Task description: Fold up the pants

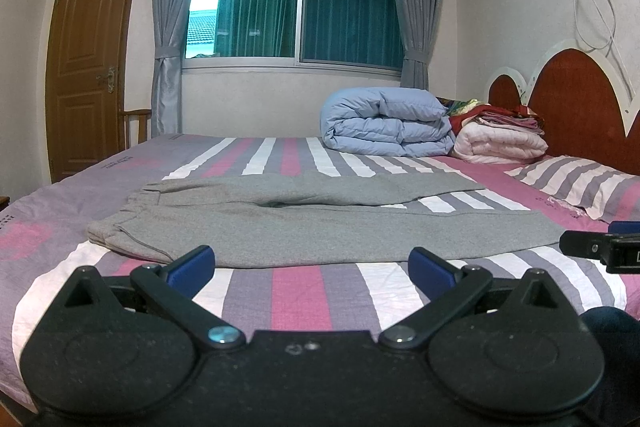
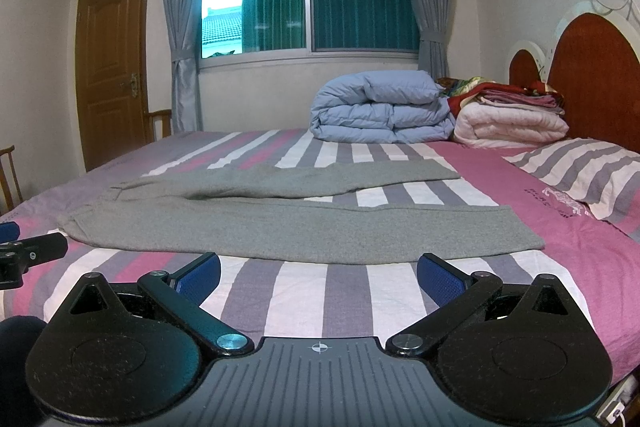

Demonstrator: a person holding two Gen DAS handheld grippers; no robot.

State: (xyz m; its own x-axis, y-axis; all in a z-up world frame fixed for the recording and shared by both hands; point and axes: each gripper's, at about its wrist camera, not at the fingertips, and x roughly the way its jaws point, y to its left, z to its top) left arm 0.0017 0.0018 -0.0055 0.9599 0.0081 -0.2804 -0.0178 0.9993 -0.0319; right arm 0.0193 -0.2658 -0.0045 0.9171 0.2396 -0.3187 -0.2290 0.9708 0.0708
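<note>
above the bed (image 1: 300, 291), left claw (image 1: 311, 267) and right claw (image 2: 318, 273) hover level, both spread wide, near the pants (image 1: 320, 227)

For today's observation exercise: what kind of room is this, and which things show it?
A home bedroom: a bed with a striped sheet, a wooden headboard, and a folded blue duvet beside a pillow.

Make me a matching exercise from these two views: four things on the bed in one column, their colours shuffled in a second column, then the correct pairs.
Things:
1. pants
2. rolled duvet
3. pillow
4. folded quilt

Colours:
A. pale pink
B. grey
C. grey and white stripes
D. light blue

Pairs: 1-B, 2-D, 3-C, 4-A
</note>
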